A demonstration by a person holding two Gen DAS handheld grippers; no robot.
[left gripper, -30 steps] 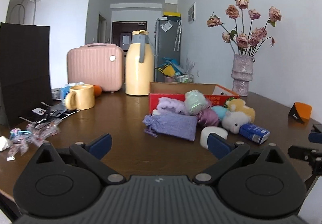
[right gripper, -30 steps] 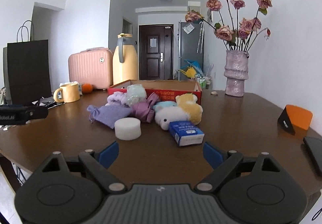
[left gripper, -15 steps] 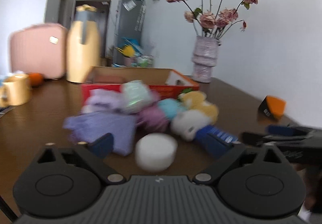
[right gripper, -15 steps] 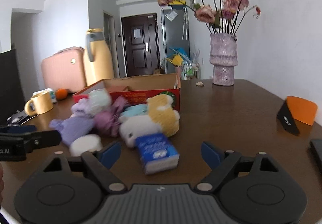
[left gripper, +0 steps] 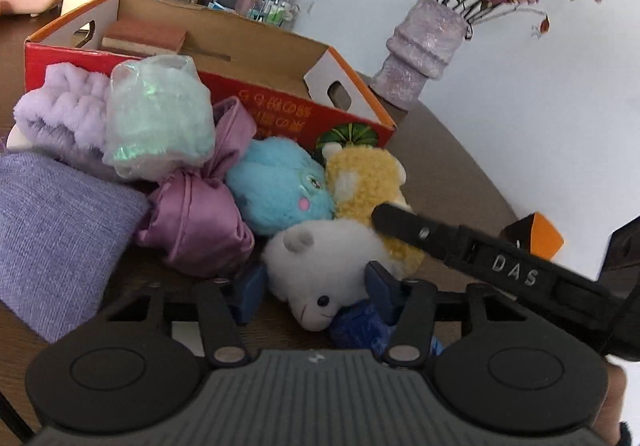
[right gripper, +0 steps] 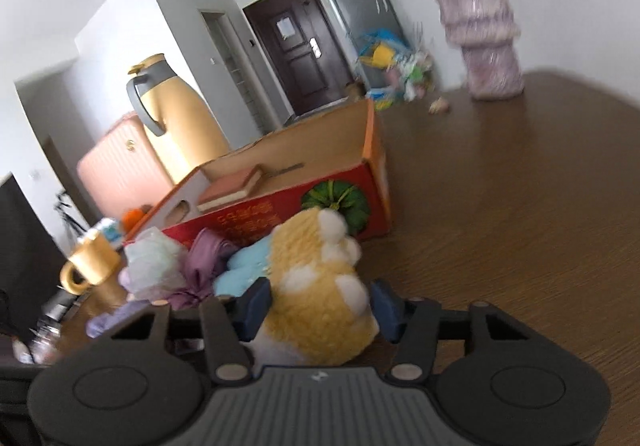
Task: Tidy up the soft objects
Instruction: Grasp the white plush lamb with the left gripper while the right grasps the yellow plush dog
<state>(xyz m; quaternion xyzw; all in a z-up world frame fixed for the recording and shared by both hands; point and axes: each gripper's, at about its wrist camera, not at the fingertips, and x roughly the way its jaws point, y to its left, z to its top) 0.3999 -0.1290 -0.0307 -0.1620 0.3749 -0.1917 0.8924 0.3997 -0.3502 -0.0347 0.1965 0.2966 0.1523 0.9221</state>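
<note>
A pile of soft things lies before a red cardboard box (left gripper: pixel 280 101): lavender cloth bag (left gripper: pixel 52 230), fluffy lavender band (left gripper: pixel 60 113), mint wrapped bundle (left gripper: pixel 160 117), purple satin pouch (left gripper: pixel 192 221), blue plush (left gripper: pixel 280 189). My left gripper (left gripper: pixel 314 286) is closing, its blue pads touching both sides of the white plush toy (left gripper: pixel 320 266), which lies over a blue tissue packet (left gripper: pixel 360 330). My right gripper (right gripper: pixel 318 306) is closing with its pads against the yellow plush toy (right gripper: pixel 316 286). One of its black fingers (left gripper: pixel 460 242) crosses the yellow plush toy (left gripper: pixel 368 181) in the left wrist view.
A brown block (left gripper: pixel 144 39) lies inside the box. A purple vase (right gripper: pixel 484 37) of dried roses stands at the back right. A yellow thermos (right gripper: pixel 180 117), pink case (right gripper: pixel 120 173) and yellow mug (right gripper: pixel 92 262) stand left. An orange-black item (left gripper: pixel 536 234) sits right. Bare table (right gripper: pixel 500 226) spreads right of the box.
Both grippers came forward from the table's front edge into the pile, rolled, and narrowed their jaws. The left now brackets the white plush, the right the yellow plush.
</note>
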